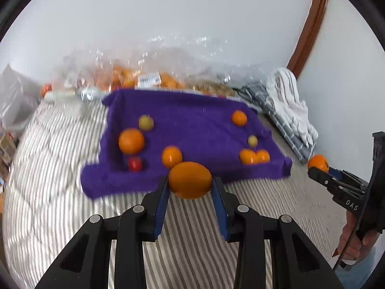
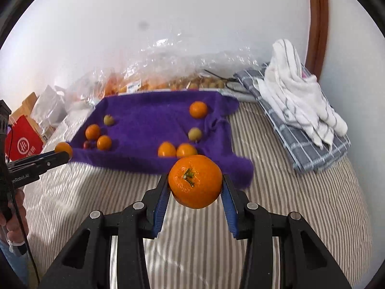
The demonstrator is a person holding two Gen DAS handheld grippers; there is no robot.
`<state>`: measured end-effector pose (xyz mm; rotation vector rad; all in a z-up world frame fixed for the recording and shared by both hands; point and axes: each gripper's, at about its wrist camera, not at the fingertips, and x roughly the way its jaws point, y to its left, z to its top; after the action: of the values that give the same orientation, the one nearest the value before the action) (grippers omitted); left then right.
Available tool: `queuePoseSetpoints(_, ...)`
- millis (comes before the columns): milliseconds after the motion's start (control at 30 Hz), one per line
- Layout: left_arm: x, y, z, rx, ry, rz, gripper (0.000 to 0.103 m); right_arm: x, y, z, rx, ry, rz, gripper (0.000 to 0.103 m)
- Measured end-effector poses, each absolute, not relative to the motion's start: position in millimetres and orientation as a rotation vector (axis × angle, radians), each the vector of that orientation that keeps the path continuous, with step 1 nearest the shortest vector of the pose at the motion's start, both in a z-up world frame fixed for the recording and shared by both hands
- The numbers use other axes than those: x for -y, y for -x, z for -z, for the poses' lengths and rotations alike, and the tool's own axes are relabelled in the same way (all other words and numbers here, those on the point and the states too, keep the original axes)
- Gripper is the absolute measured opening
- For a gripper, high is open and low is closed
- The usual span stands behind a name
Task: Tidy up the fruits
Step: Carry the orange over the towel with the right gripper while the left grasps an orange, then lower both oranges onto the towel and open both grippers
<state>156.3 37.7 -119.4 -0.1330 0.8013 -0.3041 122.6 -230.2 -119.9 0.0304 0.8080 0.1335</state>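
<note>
My left gripper [image 1: 190, 183] is shut on an orange [image 1: 190, 179] and holds it above the striped bed, just short of the purple cloth [image 1: 192, 120]. My right gripper [image 2: 195, 185] is shut on a stemmed mandarin [image 2: 195, 180], also in front of the cloth [image 2: 149, 115]. On the cloth lie several oranges, two yellow-green fruits [image 1: 146, 122] [image 1: 252, 141] and one small red fruit [image 1: 135, 164]. The right gripper with its mandarin shows at the right edge of the left wrist view [image 1: 318, 163]. The left one shows at the left of the right wrist view [image 2: 63, 149].
Clear plastic bags of fruit [image 1: 144, 79] lie behind the cloth against the wall. Folded towels [image 2: 300, 110] sit at the right of the bed. A red bag [image 2: 22, 142] and boxes stand at the left.
</note>
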Motion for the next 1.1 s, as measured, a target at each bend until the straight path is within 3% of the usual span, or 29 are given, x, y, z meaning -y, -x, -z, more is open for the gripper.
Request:
queuePoseSetpoints(433,-36.9,-228.8,88.9,-0.728,0.110,0.275,0.034,214.1,-204.2,100.4,-0.749,-0.046,-0.133,0.042)
queuePoseSetpoints(1100,-62.3,-283.9,117.4,-0.788,0.113,0.242,0.034,201.2,-269.2,146.3,-0.802,-0.037,-0.132,0.042)
